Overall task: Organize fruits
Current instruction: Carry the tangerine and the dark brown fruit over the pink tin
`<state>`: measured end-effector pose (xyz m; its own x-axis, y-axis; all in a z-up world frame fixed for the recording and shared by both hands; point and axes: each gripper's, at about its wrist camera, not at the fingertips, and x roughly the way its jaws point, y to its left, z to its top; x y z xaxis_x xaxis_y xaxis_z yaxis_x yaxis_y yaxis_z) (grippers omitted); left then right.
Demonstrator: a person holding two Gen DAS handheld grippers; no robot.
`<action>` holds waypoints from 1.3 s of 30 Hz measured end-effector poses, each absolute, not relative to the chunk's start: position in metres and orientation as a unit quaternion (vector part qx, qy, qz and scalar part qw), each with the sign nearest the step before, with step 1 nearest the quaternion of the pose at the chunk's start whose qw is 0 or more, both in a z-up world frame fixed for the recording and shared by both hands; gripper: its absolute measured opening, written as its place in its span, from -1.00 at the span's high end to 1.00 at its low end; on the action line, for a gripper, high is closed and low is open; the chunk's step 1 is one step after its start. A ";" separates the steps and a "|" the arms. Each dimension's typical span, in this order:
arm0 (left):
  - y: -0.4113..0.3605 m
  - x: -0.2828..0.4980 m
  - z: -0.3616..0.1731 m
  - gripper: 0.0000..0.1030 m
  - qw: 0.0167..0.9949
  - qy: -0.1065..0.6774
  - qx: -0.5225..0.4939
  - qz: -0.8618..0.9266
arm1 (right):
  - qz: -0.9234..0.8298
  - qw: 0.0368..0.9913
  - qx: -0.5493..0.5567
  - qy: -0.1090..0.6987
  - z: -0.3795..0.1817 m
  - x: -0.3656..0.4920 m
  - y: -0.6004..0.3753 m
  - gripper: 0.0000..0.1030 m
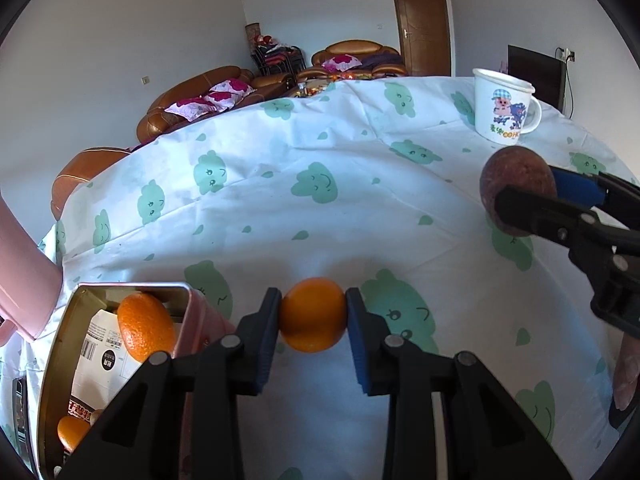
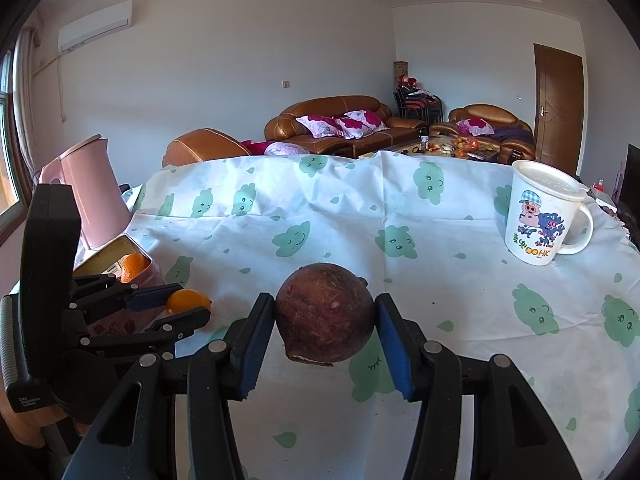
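Note:
My left gripper (image 1: 313,317) is shut on a small orange (image 1: 312,334), held just above the white cloth with green cloud prints. To its left an open metal tin (image 1: 132,285) holds an orange (image 1: 146,328) and another one (image 1: 72,432) lower down, on printed paper. My right gripper (image 2: 325,320) is shut on a round brown fruit (image 2: 325,312), lifted over the cloth. In the left wrist view that brown fruit (image 1: 516,184) and the right gripper (image 1: 528,198) hang at the right. The right wrist view shows the left gripper (image 2: 180,305) with its orange (image 2: 186,300) beside the tin (image 2: 108,256).
A white cartoon mug (image 2: 540,216) stands at the far right of the table (image 2: 360,208). A pink kettle (image 2: 94,192) stands behind the tin at the left edge. A person's hand (image 1: 626,376) shows at the right. Sofas lie beyond the table's far edge.

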<state>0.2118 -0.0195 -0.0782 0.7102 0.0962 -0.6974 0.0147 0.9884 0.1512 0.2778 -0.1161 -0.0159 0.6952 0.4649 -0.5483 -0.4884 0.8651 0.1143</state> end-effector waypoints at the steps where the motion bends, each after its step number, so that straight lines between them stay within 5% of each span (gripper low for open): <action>1: -0.020 0.210 -0.077 0.35 0.924 0.376 0.067 0.020 | 0.260 0.920 -0.019 0.292 -0.016 0.278 -0.116 -0.04; 39: -0.011 0.156 -0.043 0.35 0.975 0.221 0.012 0.035 | 0.280 0.942 -0.032 0.180 0.003 0.240 -0.122 -0.04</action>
<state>0.1557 -0.0108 -0.0431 0.9001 0.0738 -0.4293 -0.0629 0.9972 0.0396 0.2395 -0.1218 0.0032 0.7785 0.5158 -0.3576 -0.5388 0.8415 0.0407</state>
